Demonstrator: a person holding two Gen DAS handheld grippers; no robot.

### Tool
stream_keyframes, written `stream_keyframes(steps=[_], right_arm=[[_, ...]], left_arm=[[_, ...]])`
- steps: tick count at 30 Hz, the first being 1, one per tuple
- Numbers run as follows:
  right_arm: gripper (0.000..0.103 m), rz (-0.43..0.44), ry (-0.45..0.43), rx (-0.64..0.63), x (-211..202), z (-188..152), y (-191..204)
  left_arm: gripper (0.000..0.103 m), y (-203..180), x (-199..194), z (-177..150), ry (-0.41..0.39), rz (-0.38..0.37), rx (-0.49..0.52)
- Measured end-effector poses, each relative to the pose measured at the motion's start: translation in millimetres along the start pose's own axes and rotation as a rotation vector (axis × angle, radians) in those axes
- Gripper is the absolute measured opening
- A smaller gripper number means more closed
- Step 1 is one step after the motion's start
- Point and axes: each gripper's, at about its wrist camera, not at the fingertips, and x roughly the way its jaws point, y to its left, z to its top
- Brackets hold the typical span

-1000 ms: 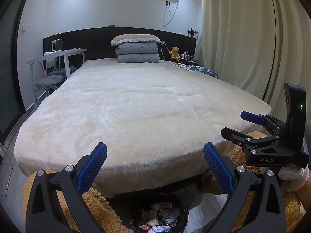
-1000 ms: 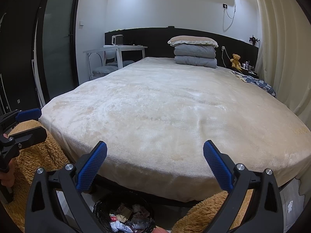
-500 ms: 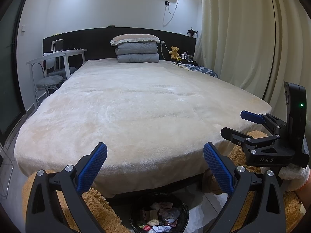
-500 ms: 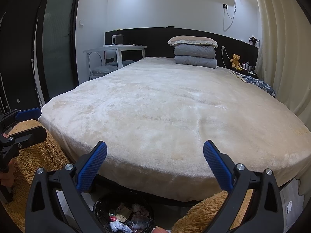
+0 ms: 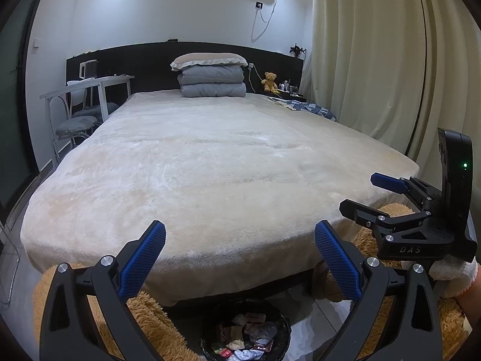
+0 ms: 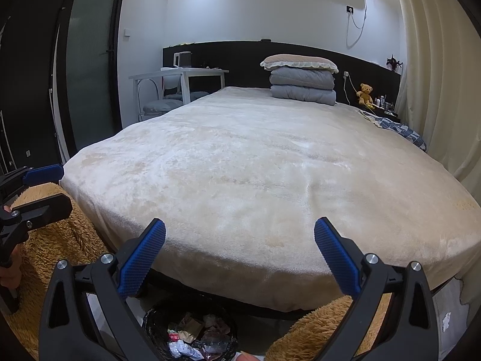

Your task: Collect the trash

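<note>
A black-lined trash bin [image 5: 246,331] holding several wrappers and crumpled papers stands on the floor at the foot of the bed; the right wrist view shows the trash bin [image 6: 192,328] too. My left gripper [image 5: 240,258] hovers above it, open, nothing between its blue pads. My right gripper [image 6: 240,258] is also open and empty, held over the bed's front edge. In the left wrist view the right gripper [image 5: 360,194] appears at the right, a gloved hand [image 5: 451,270] under it. No loose trash shows on the bed.
A large bed with a cream plush cover [image 5: 216,162] fills both views. Folded grey quilts and a pillow [image 5: 210,75] lie at the headboard. Brown shaggy rugs [image 6: 60,240] flank the bin. A white desk and chairs [image 5: 84,102] stand left, curtains [image 5: 375,60] right.
</note>
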Motion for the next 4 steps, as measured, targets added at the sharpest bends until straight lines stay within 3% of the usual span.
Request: stream_keyframes(steps=[4], right_arm=[[0.098,0.0,0.0,-0.001,0.2,0.4,-0.1]], left_arm=[[0.096,-0.1,-0.1,0.1,-0.001,0.0,0.001]])
